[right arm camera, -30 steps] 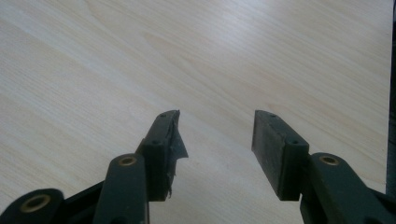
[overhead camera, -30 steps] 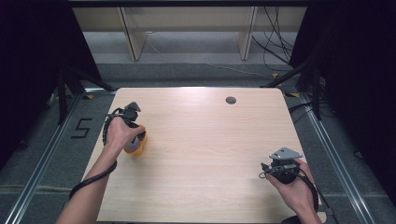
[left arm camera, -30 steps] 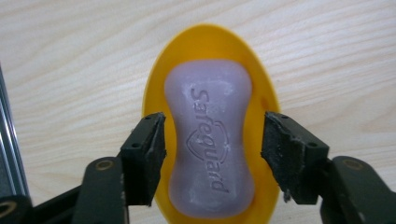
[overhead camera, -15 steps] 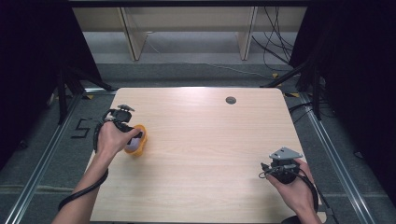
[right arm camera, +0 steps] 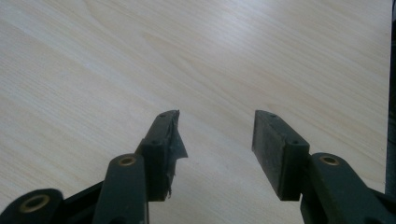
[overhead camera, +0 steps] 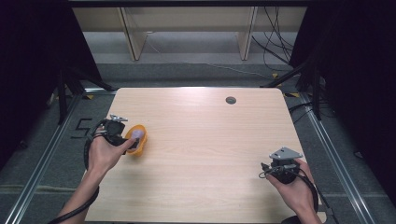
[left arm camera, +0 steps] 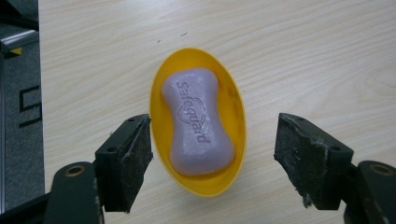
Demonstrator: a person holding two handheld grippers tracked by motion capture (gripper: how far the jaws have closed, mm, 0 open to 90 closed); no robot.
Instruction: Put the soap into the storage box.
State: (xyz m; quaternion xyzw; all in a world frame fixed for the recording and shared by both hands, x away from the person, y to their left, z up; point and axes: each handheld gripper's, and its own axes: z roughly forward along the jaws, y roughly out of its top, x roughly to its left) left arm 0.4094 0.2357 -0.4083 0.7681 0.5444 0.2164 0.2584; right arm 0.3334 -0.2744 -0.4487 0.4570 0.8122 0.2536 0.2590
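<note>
Between left hand-held gripper (left arm camera: 212,161) pads, "Safeguard" shows on soap (left arm camera: 197,122).

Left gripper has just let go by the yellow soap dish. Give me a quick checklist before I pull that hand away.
1. Left gripper jaws open, have just been opening: ok.
2. Pads clear of the yellow dish: ok, gaps both sides.
3. Soap bar lying inside the dish: ok.
4. Dish flat on the table, away from the edge: ok.
5. Right gripper open, nothing between its jaws: ok.
6. Dish underside seated evenly: cannot tell.
</note>
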